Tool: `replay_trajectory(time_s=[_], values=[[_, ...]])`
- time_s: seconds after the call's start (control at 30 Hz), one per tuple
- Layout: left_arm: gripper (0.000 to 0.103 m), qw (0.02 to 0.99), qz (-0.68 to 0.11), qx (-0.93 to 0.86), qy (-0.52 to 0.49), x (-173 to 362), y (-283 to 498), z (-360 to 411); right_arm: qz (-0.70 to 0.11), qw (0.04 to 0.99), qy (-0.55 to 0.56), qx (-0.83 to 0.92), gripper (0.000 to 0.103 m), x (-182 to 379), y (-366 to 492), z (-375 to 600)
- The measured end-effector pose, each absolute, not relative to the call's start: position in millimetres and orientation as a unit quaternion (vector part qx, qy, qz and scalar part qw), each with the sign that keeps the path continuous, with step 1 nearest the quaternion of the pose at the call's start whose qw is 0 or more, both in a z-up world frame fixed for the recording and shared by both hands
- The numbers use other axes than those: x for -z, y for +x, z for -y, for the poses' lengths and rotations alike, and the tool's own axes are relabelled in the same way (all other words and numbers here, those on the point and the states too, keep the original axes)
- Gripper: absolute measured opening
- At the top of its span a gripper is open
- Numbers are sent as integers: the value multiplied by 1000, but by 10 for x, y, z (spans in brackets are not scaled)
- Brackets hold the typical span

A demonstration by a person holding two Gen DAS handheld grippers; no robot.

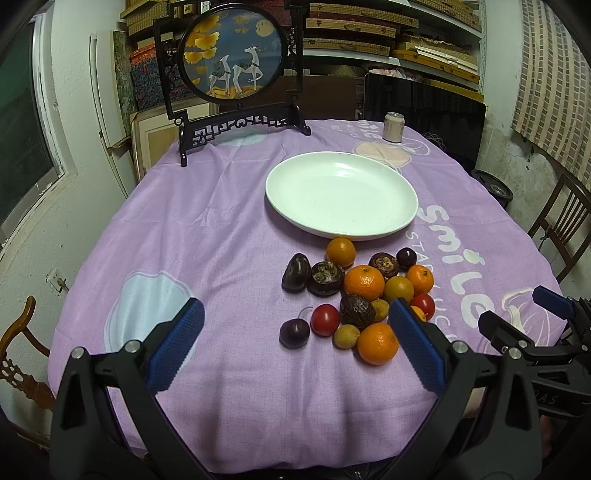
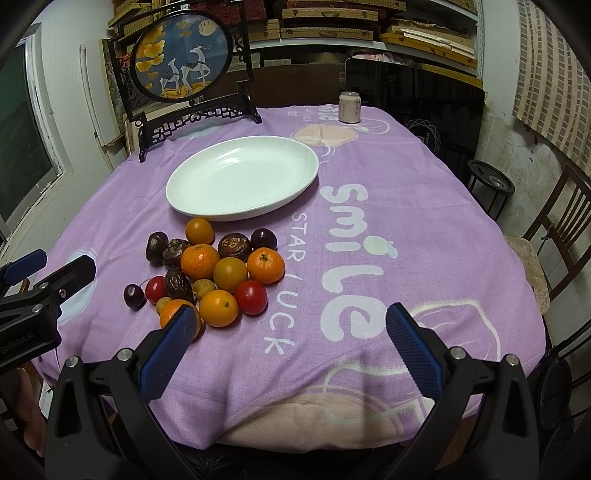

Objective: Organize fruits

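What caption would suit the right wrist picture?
Open right gripper hovers near a fruit pile beside an empty white plate on a purple tablecloth.

Cluttered home storeroom: dining table, wooden chair, shelves of stacked boxes, deer screen.

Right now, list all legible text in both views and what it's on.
"smile" - large white letters on the purple tablecloth
"STAR LUCK" - smaller white letters beside it on the same cloth
"GenRoboLAI" or similar - small print, hard to read, on the left tool body in the right wrist view
Can: label print too small to read
Cloth's far edge, by the can: white lettering upside down, unreadable
Right tool body in the left wrist view: letters partly cut off, unreadable
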State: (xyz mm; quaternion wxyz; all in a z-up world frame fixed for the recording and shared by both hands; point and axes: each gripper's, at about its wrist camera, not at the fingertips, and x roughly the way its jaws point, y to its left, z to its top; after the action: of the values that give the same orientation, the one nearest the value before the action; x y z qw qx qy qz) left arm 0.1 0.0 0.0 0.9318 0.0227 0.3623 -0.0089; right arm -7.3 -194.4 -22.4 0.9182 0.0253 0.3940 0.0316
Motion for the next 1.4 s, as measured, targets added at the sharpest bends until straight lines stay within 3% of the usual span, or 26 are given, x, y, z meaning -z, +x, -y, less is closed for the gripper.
replay_trajectory(time_s=[1.4], values=[[101,930,-368,10,21,85,-12,-7,-396,917,26,-32,102,266,-53,1907]])
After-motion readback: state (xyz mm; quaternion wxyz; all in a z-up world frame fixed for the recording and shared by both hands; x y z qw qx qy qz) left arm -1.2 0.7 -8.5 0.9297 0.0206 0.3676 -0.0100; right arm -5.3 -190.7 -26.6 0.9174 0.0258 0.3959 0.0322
